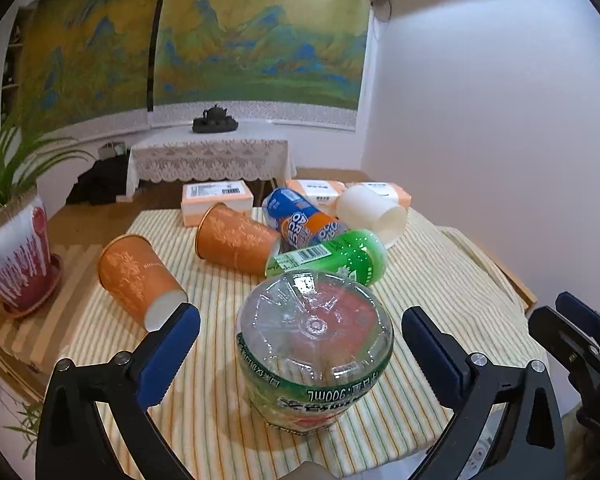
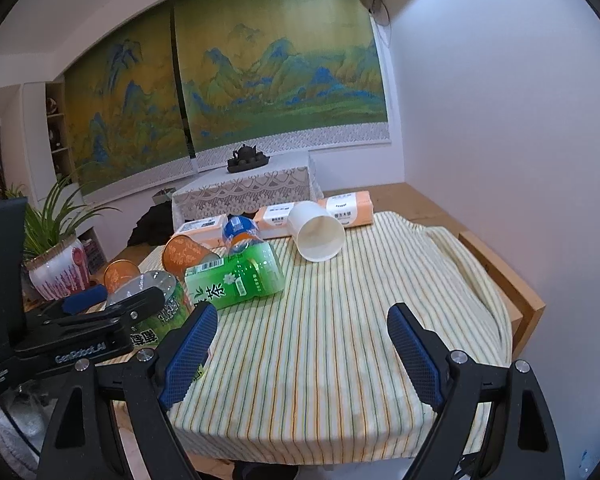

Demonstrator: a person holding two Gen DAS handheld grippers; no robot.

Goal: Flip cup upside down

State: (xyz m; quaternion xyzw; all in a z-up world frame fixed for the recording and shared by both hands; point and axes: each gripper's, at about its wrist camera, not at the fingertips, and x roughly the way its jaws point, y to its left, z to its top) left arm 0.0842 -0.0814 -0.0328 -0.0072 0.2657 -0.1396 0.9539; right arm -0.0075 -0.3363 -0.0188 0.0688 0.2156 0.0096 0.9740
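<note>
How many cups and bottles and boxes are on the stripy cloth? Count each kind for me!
Paper cups: 3, two orange cups and one white cup, all on their sides.
Bottles: 3, a clear bottle standing upside down, a green bottle and a blue bottle lying down.
Tissue packs: 3.
Total: 9.

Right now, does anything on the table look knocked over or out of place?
Yes. Two orange cups, the white cup and the green bottle lie on their sides; the clear bottle stands bottom-up between the open left gripper fingers.
</note>
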